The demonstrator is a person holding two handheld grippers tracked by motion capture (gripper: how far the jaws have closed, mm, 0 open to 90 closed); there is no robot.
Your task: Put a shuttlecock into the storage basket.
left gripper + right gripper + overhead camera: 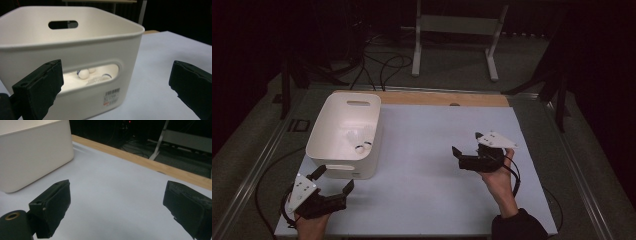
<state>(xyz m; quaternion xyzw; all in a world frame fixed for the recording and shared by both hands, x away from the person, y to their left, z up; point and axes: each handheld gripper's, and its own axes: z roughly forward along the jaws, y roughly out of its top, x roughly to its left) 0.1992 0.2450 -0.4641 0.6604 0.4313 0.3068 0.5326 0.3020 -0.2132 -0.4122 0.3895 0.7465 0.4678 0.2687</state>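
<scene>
Both tools, left tool (333,179) and right tool (465,143), gape wide, holding nothing.

White frame (457,30) and cables (382,65) beyond table (432,165)

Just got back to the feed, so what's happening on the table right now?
A person holds a gripper in each hand over a pale table. The left gripper is open, right in front of the near wall of a white plastic bin with handle slots; small white balls lie inside it. The right gripper is open too, empty, over bare table to the bin's right. Neither touches anything.
</scene>
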